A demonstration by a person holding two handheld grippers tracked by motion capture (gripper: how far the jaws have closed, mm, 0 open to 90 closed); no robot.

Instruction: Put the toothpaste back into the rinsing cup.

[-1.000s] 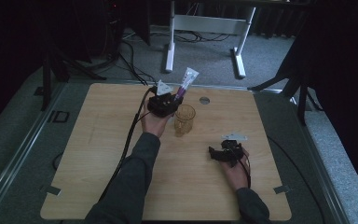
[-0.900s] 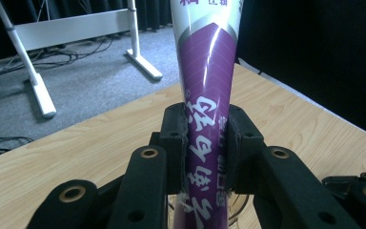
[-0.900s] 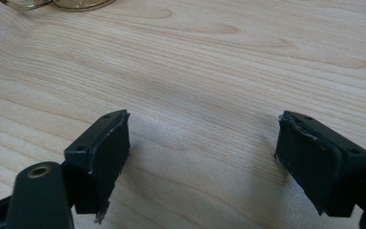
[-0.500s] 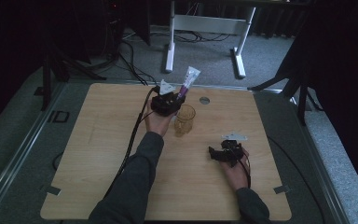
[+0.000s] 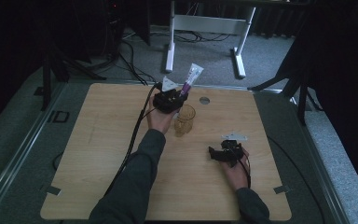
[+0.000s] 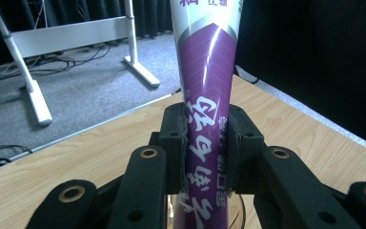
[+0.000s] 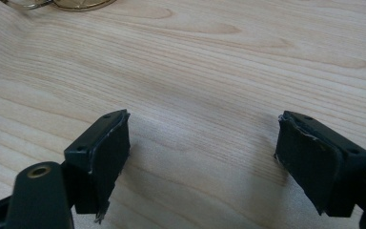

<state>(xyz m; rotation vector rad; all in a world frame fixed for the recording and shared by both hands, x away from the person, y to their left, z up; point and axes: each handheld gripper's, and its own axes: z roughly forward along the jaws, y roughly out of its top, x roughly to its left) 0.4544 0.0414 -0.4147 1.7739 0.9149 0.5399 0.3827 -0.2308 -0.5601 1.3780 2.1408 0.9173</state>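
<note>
A purple and white tube (image 5: 192, 78) (image 6: 208, 86) sticks up and away from my left gripper (image 5: 179, 95) (image 6: 206, 143), whose pads are shut on its lower part. The tube's bottom end hangs just above an amber glass cup (image 5: 185, 119) that stands on the wooden table (image 5: 98, 140); a bit of the cup's rim (image 6: 240, 217) shows below the jaws. My right gripper (image 5: 216, 153) (image 7: 202, 155) rests low on the table at the right, open, with bare wood between its pads. The cup's base (image 7: 64, 4) lies at the top left edge of the right gripper view.
A round grey grommet (image 5: 204, 100) is set in the table behind the cup. A white frame stand (image 5: 205, 28) is on the floor beyond the far edge. Cables (image 5: 130, 140) trail from the left gripper along the forearm. Dark curtains close off the right side.
The left hand with the tube has shifted slightly; the tube stays held over the cup. The right hand has not moved.
</note>
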